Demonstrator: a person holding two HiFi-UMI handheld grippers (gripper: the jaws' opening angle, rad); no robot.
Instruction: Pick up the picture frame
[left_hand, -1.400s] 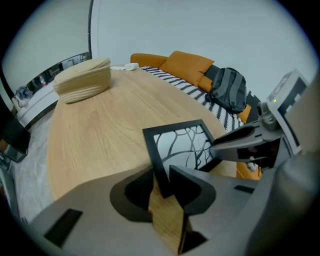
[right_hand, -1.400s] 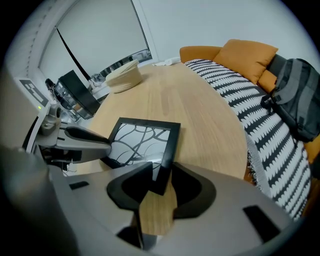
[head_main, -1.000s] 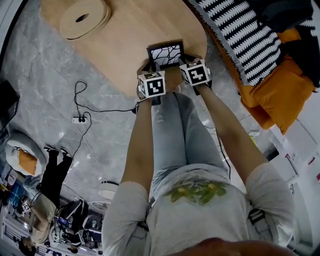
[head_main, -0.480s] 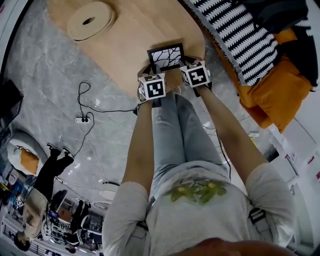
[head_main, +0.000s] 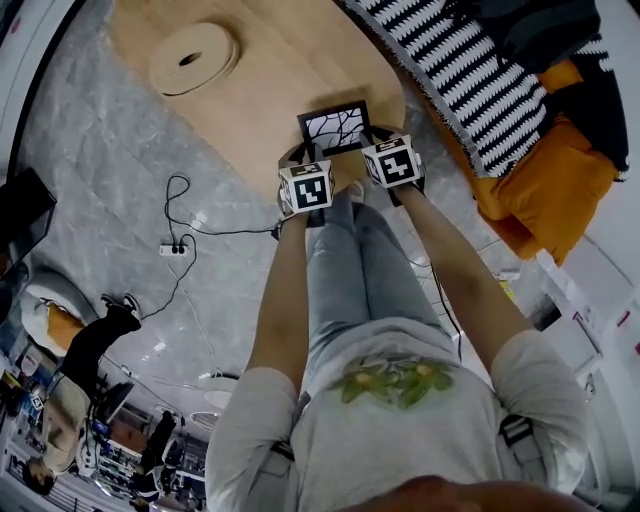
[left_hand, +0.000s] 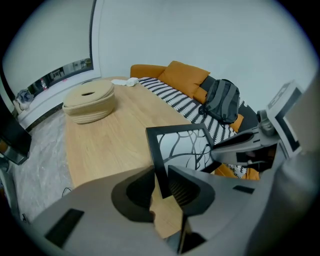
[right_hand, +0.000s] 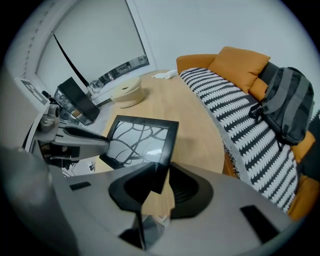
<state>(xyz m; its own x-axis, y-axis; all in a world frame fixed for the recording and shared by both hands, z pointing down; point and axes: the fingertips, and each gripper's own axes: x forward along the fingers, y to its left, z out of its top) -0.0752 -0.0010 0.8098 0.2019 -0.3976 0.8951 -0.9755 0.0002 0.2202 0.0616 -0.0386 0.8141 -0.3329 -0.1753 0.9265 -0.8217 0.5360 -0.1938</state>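
Left tongs (left_hand: 161, 181) and right tongs (right_hand: 159, 178) pinch the picture frame (head_main: 335, 127) over table (head_main: 262, 100), basket (head_main: 193, 58) apart.

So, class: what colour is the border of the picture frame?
Black; the picture frame shows best in the right gripper view.

No lettering, number or brand can be read anywhere; the two marker cubes (head_main: 305, 187) (head_main: 391, 162) carry only black-and-white square patterns.
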